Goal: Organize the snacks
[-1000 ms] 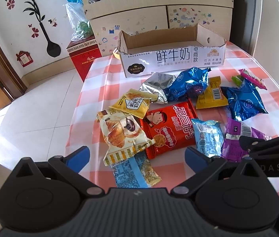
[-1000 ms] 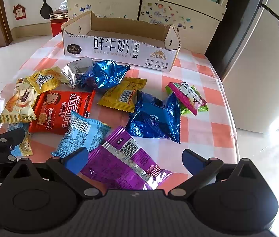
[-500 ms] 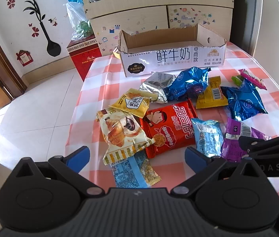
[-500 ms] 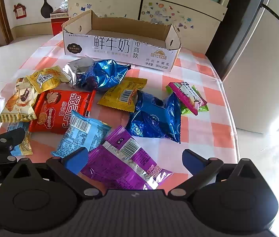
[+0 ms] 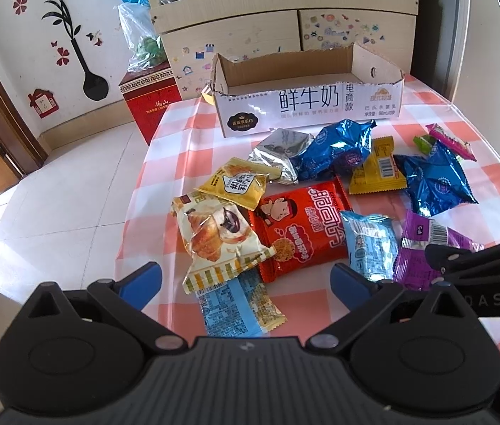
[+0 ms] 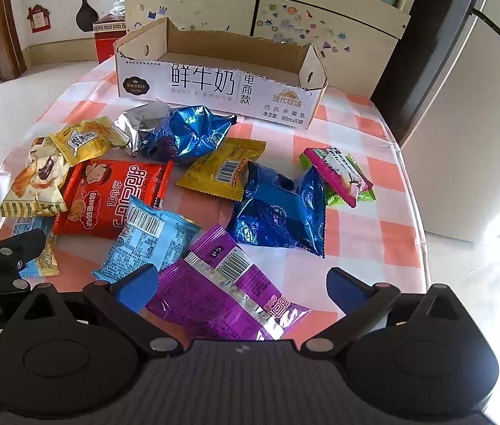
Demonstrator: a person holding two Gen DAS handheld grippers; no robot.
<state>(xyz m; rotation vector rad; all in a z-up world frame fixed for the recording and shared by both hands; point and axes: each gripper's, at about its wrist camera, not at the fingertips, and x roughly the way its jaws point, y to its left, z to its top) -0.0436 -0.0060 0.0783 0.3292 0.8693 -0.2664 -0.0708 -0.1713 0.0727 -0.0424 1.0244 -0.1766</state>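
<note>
Both grippers, left and right, remain spread wide and empty above the checkered table, nothing having shifted in the past second; the snack packets lie scattered before the empty cardboard box, the purple packet nearest the right fingers.

Twelve snack packets, one cardboard box

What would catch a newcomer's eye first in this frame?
The heap of bright snack packets on the checked tablecloth, above all the red packet at its left and the purple packet nearest the open right claw. Behind them stands the empty cardboard box at the table's far edge.
</note>
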